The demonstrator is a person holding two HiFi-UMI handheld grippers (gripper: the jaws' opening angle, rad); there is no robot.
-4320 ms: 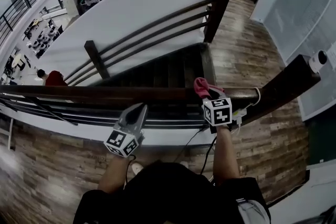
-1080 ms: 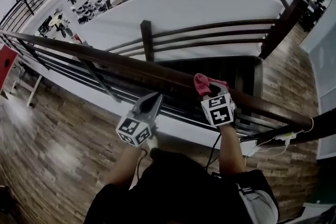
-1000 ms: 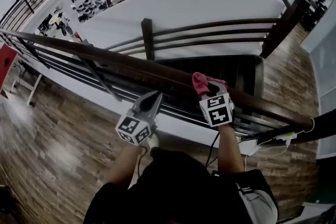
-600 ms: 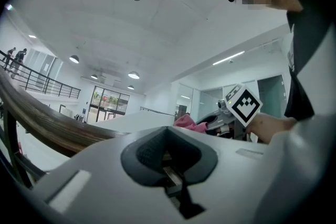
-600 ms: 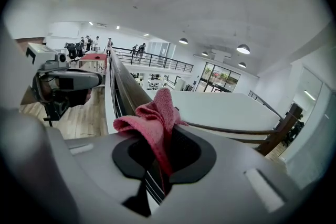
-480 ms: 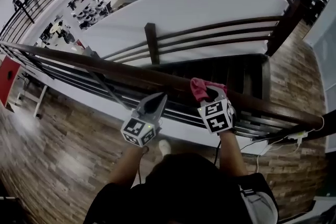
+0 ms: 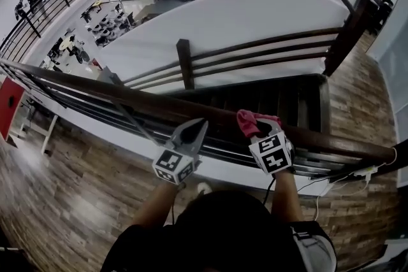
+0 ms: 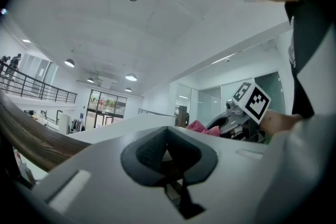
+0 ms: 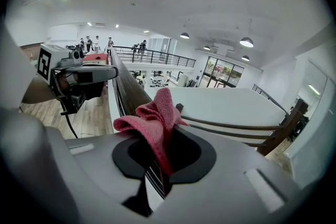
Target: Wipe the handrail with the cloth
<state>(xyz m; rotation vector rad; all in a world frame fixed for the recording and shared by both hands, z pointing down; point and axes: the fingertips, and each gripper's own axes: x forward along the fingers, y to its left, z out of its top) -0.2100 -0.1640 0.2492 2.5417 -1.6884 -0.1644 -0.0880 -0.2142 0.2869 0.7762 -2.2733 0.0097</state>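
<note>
The grey plastic left gripper [image 7: 197, 127], jaws pressed together on nothing, points at the smooth, dark brown wooden handrail [image 7: 121, 97]. The rail's long rounded top runs bare toward the left. Just right, the grey right gripper [image 7: 255, 130] pinches a crumpled, nubbly pink cloth [image 7: 247, 119] against the rail's top.

The left gripper [image 7: 199, 127] is held forward with its jaws closed together, and nothing is seen between them. The right gripper [image 7: 254, 130] is held just beside it, level with it, and its jaws are clamped on a bunched pink cloth [image 7: 248, 120]. Both grippers are pointed away from the body. The left forearm [image 7: 157, 207] and the right forearm [image 7: 284, 199] are extended forward, roughly parallel, with the sleeves ended at the upper arms.
</note>
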